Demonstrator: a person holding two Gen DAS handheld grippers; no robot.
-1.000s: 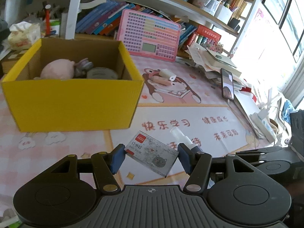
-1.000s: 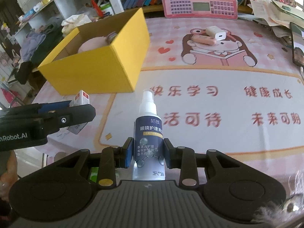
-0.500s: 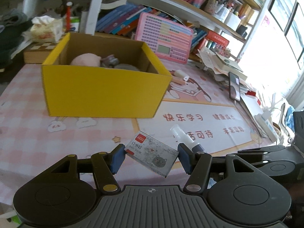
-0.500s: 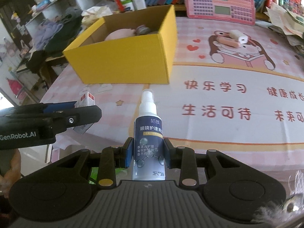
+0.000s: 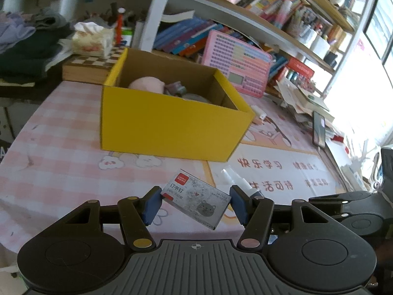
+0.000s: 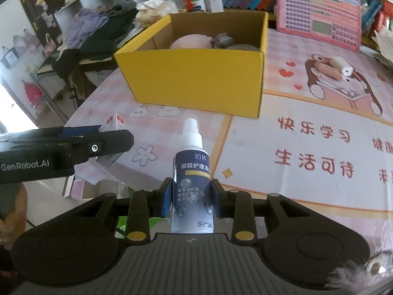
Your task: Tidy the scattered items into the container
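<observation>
My left gripper [image 5: 195,204] is shut on a small grey staple box [image 5: 196,200] with a red corner and a cat drawing, held tilted above the table's near edge. The yellow cardboard box [image 5: 169,127] stands ahead of it, with a pink plush [image 5: 147,86] and grey items inside. My right gripper [image 6: 192,198] is shut on a spray bottle [image 6: 192,172] with a dark blue label and white nozzle, upright, in front of the yellow cardboard box [image 6: 196,78]. The left gripper [image 6: 73,145] with the staple box [image 6: 114,123] shows at the left of the right wrist view.
A white plug and a pink tube [image 6: 336,67] lie on the cartoon mat [image 6: 319,127] right of the box. A pink toy keyboard [image 6: 319,12] leans at the back. A phone [image 5: 318,129] and paper piles sit at the right. Shelves of books and clothes stand behind.
Both grippers, still holding their items, have pulled back and swung left; the yellow box now sits farther off and more to the centre of both views.
</observation>
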